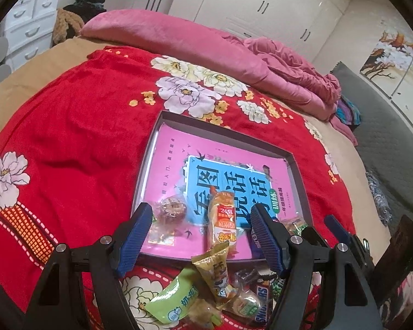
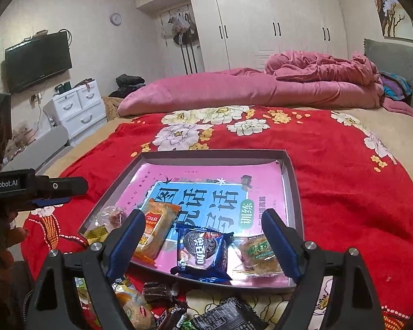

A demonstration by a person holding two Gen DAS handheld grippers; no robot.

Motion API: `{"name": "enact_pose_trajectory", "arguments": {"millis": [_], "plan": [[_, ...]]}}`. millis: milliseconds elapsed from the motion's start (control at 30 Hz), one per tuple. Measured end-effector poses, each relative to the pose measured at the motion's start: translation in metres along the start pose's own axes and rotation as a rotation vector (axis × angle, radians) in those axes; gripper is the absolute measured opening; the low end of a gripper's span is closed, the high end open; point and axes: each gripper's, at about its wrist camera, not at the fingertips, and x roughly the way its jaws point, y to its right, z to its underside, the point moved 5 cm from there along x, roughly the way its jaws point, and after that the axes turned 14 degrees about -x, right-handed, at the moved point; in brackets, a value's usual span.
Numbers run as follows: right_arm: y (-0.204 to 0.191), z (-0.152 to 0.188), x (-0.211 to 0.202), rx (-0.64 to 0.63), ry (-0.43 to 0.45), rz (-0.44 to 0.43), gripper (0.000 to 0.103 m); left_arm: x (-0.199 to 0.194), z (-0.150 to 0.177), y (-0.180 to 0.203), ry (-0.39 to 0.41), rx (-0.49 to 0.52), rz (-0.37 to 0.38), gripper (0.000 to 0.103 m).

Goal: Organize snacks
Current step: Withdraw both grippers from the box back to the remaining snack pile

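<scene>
A shallow grey tray (image 1: 294, 162) (image 2: 214, 154) with a pink book cover inside lies on the red flowered blanket. In it are an orange sausage packet (image 1: 222, 217) (image 2: 155, 227), a clear-wrapped brown cake (image 1: 171, 209), a blue Oreo pack (image 2: 202, 250) and a green-label pastry (image 2: 257, 255). Loose snacks lie in front of the tray: a green packet (image 1: 176, 299), a gold packet (image 1: 214, 272), a Snickers bar (image 1: 261, 302). My left gripper (image 1: 202, 238) is open and empty above the tray's near edge. My right gripper (image 2: 206, 243) is open and empty over the Oreo pack.
The bed carries a pink duvet (image 2: 234, 88) at the back. White drawers (image 2: 77, 107) and a wall TV (image 2: 37, 60) stand at the left. More wrapped snacks (image 2: 157, 302) lie at the blanket's near edge. The left gripper's body (image 2: 27, 187) shows at the left.
</scene>
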Motion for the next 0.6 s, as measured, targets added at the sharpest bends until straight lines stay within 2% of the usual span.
{"name": "enact_pose_trajectory", "arguments": {"millis": [300, 600], "plan": [[-0.005, -0.006, -0.010, -0.022, 0.043, -0.003, 0.087, -0.005, 0.000, 0.002, -0.009, -0.007, 0.017, 0.075], [-0.006, -0.007, -0.017, -0.025, 0.047, -0.015, 0.087, -0.011, 0.007, 0.004, -0.012, 0.016, 0.016, 0.075]]}}
